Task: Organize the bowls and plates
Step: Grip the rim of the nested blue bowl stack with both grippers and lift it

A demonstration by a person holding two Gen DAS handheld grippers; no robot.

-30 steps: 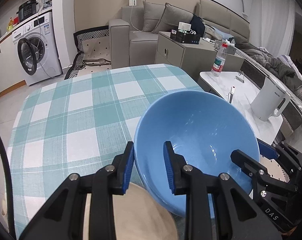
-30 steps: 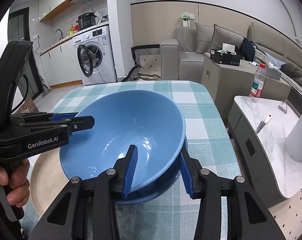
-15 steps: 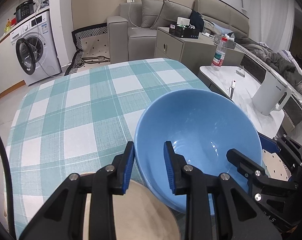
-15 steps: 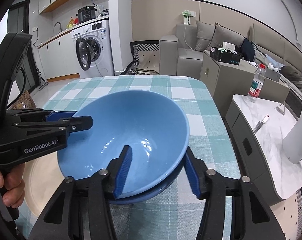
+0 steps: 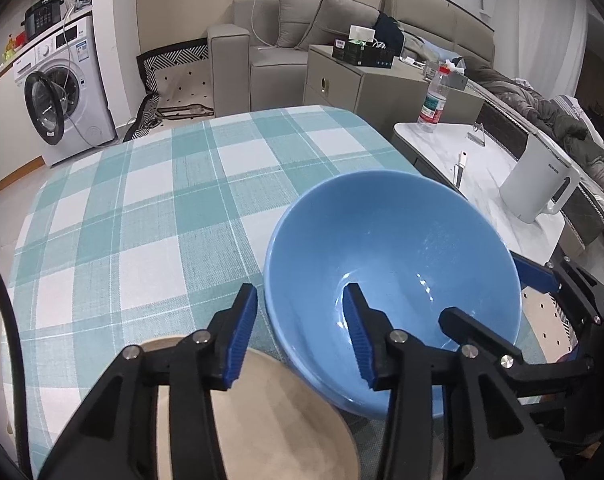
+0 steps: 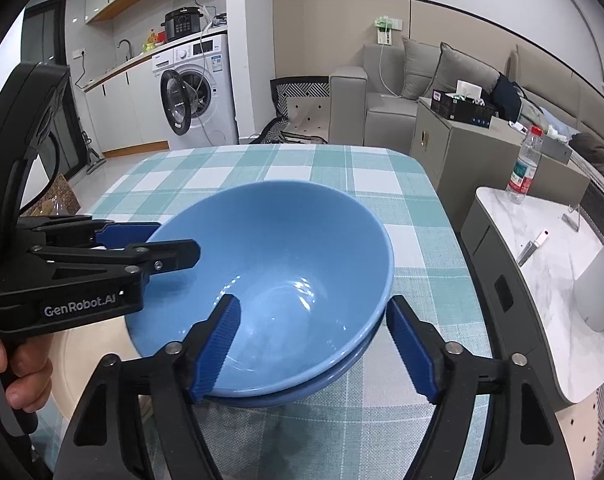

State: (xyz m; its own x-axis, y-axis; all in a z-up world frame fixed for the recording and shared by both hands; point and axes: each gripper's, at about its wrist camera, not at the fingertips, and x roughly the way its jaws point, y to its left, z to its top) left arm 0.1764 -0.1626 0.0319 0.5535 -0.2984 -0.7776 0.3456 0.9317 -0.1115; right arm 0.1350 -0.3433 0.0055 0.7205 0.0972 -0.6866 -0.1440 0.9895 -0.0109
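A blue bowl [image 5: 390, 256] [image 6: 277, 248] sits nested in a second blue bowl [image 6: 338, 376] on the checked tablecloth. My left gripper [image 5: 299, 336] is open and straddles the top bowl's left rim, with one finger inside and one outside, apart from the rim. My right gripper [image 6: 314, 348] is open and straddles the near right rim in the same way. A beige plate [image 5: 277, 420] lies under the left gripper, beside the bowls.
The table [image 5: 141, 208] has a teal and white checked cloth. A white side table [image 6: 542, 240] with a kettle [image 5: 538, 184] and a water bottle [image 6: 524, 168] stands to the right. A sofa and a washing machine stand behind.
Both grippers have opened and let go of the top bowl's rim. The bowl has settled lower into the bowl beneath it.
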